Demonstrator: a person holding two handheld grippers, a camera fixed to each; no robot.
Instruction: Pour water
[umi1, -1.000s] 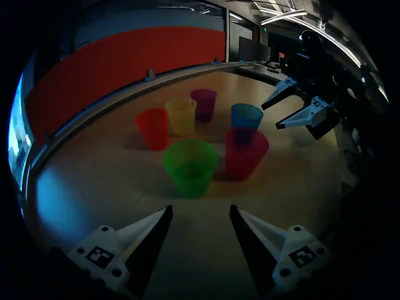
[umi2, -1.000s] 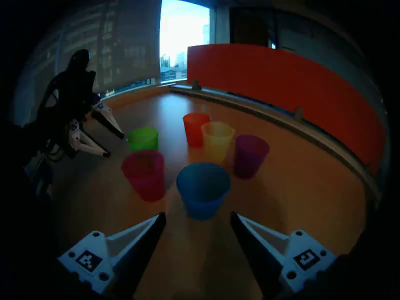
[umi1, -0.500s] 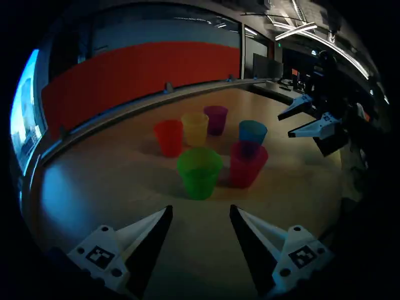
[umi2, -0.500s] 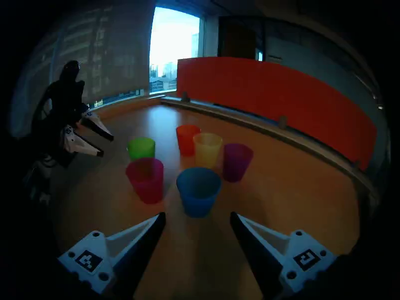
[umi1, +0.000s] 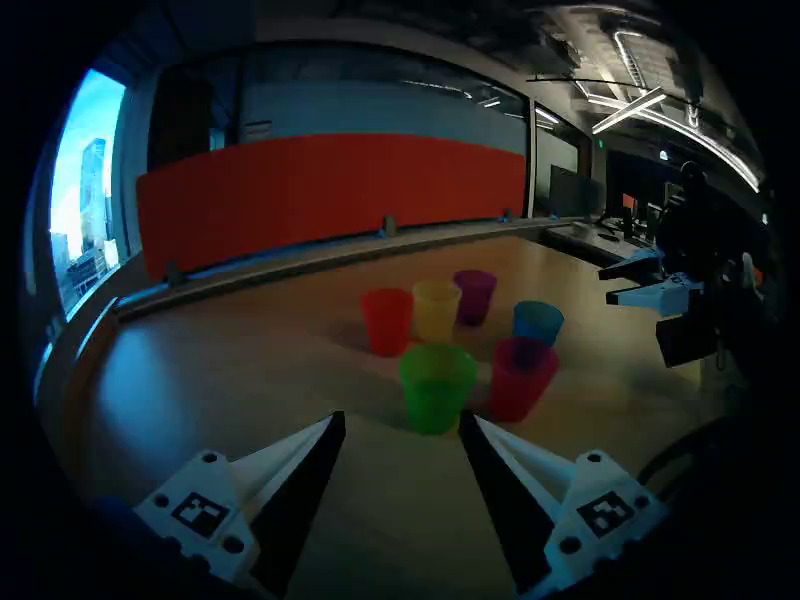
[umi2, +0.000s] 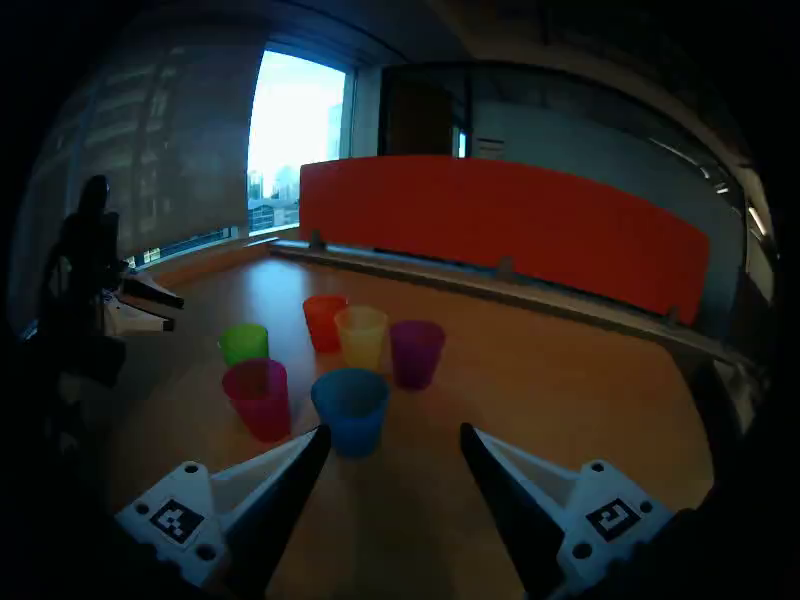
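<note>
Farther back now from six translucent coloured plastic cups (umi1: 437, 388), upright, mouths up, clustered on wooden table (umi1: 250, 370), my left gripper (umi1: 400, 415) and right gripper (umi2: 395, 428) spread, empty

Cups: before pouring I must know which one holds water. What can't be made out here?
- Water in the green cup or the others: both views, low angle and dimness hide the insides.
- Blue cup lower part: left gripper view, behind the pink cup.

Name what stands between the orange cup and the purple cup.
The yellow cup, between the orange cup and the purple cup, seen in the right gripper view.
</note>
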